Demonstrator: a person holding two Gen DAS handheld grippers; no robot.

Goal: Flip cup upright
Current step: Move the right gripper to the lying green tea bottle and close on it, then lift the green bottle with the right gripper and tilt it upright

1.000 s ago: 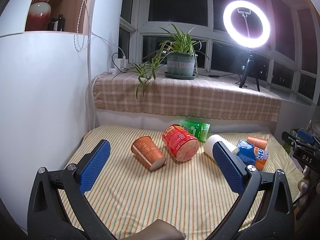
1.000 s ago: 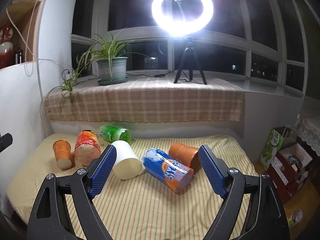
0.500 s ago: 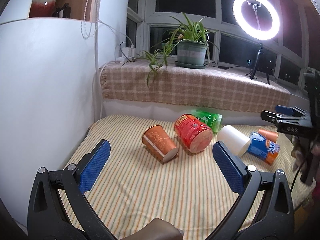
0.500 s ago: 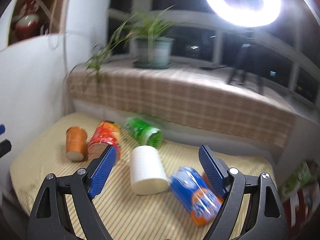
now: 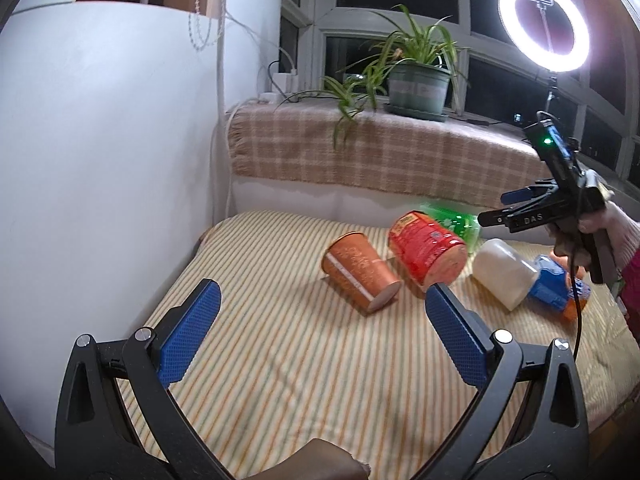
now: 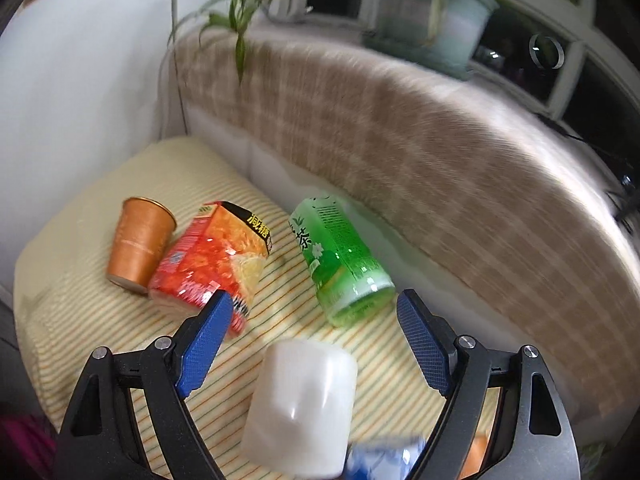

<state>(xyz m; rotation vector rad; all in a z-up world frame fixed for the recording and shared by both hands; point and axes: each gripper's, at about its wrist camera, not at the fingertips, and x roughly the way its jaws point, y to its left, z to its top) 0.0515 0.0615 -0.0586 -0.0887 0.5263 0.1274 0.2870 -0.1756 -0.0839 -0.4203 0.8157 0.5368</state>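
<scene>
- The left gripper point(image 5: 320, 320) hangs above the striped cloth point(image 5: 304, 368) with its blue pads spread wide and nothing between them; it touches no cup.
- The right gripper point(image 6: 310, 336) is likewise spread wide, holding nothing. It sits over the white cup point(image 6: 304, 404), which lies on its side between and below the pads; the view is blurred here, so I cannot tell whether either pad touches it.
- In the left wrist view the right gripper point(image 5: 516, 210) shows from the side at the right edge, held in a hand point(image 5: 600, 236), above the white cup point(image 5: 504, 272).
- Other cups lie tipped over on the cloth: an orange cup point(image 5: 360, 274) at the left, a red cup point(image 5: 428, 250) just beside it, a green cup point(image 6: 340, 264) nearer the back wall, and a blue cup point(image 5: 554, 286) touching the white one.
- A potted plant point(image 5: 416, 84) stands on the checked ledge point(image 5: 380, 156) behind, with a ring light point(image 5: 544, 28) to its right.
</scene>
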